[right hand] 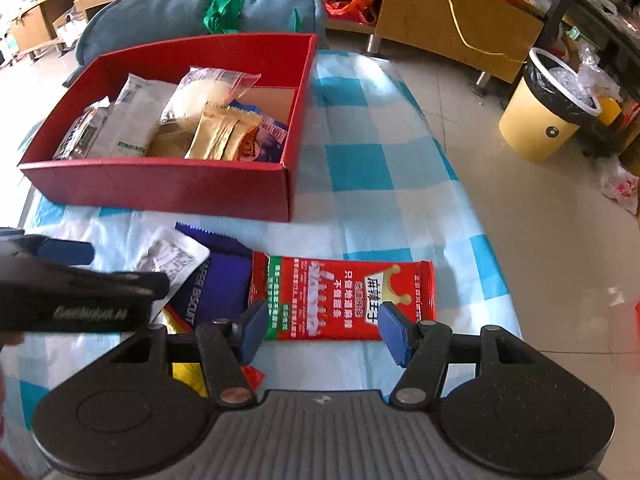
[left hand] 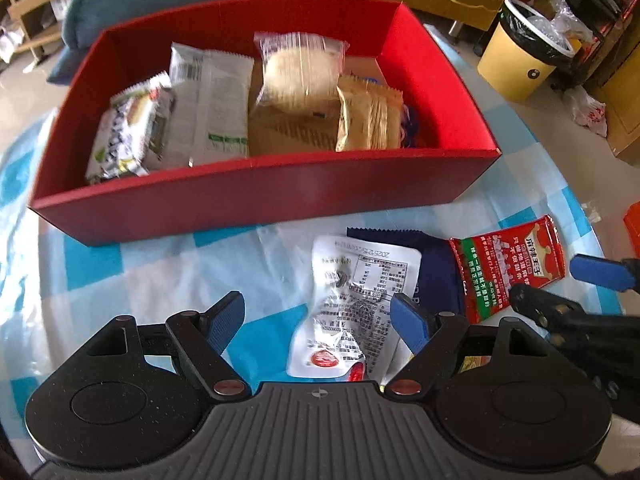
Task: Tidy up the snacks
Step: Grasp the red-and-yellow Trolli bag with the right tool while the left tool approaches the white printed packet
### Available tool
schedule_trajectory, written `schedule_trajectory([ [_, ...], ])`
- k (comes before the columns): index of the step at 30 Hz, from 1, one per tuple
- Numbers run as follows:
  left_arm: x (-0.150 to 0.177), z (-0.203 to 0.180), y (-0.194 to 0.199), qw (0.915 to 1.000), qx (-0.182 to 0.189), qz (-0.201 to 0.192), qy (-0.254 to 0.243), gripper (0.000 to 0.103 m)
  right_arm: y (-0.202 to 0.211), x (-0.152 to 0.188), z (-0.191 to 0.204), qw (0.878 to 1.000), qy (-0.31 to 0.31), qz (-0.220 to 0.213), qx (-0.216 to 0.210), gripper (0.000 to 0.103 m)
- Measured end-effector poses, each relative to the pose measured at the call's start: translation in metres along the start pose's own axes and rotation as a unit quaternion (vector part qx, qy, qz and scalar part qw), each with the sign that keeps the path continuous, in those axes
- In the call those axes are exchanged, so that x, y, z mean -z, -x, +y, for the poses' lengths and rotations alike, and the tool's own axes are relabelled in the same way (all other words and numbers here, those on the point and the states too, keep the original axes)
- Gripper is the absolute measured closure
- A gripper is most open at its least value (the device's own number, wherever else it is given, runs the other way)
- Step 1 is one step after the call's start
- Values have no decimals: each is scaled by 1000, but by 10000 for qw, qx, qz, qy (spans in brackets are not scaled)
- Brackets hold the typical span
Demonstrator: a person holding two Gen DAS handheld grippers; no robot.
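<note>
home | checked tablecloth (right hand: 360, 152) | bin (right hand: 548, 116) | cushion (right hand: 168, 12)

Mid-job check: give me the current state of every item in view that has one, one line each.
Left gripper: open, over the white printed packet.
Right gripper: open, over the red snack packet.
Red cardboard box: lidless, partly filled with snacks.
White printed packet: crumpled, lying on the checked cloth.
Red snack packet: sealed, lying flat.
Dark blue biscuit packet: partly covered.
Yellow bin: open, bag-lined.

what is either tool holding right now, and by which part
Nothing is held. The left tool is open over the white packet, and the right tool is open over the red packet; neither grips its packet.
</note>
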State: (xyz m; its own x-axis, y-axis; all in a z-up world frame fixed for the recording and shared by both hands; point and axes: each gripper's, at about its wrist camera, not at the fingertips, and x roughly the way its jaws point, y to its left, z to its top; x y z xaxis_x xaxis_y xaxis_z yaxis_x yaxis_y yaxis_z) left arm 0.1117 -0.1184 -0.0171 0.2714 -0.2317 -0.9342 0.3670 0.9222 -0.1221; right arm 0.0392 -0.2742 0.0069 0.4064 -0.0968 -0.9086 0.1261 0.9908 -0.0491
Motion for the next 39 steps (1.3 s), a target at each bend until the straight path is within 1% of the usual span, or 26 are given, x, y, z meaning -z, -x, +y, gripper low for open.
schedule_trajectory([
  [3,-2,0,-5,9998,131,89,93,18,2,4,0,9999,85,4,-104,48],
  [6,-3,-2,-11,9997,158,172,61,19,3,8,4,9993,244,46,-294,48],
  [8,-2,-6,-13,9996,159,234,-17,24,2,11,10,9982,421,109,-413,48],
  [12,0,-13,-10,9995,83,153,-245,29,0,18,24,9947,739,251,-673,48],
  [16,1,-15,-11,9993,66,159,-320,31,-2,26,42,9889,1097,346,-943,48],
  [19,0,-14,-11,9993,73,198,-322,30,-10,30,57,9838,1369,475,-1052,47],
  [22,-1,-12,-13,9992,74,221,-314,28,-11,28,67,9793,1523,453,-1253,47],
  [25,-2,-11,-14,9991,49,229,-350,26,-13,30,73,9764,1619,492,-1339,46],
  [29,-5,-12,-15,9989,61,237,-387,26,-14,35,76,9736,1707,524,-1423,43],
  [33,-7,-11,-16,9987,124,284,-393,26,-12,36,70,9756,1599,564,-1396,41],
  [35,-8,-10,-17,9983,175,294,-479,26,-11,39,67,9743,1595,586,-1476,41],
  [37,-8,-9,-18,9981,205,318,-494,25,-14,41,66,9722,1643,637,-1542,37],
  [39,-7,-10,-18,9976,277,345,-538,25,-14,45,67,9704,1721,663,-1556,36],
])
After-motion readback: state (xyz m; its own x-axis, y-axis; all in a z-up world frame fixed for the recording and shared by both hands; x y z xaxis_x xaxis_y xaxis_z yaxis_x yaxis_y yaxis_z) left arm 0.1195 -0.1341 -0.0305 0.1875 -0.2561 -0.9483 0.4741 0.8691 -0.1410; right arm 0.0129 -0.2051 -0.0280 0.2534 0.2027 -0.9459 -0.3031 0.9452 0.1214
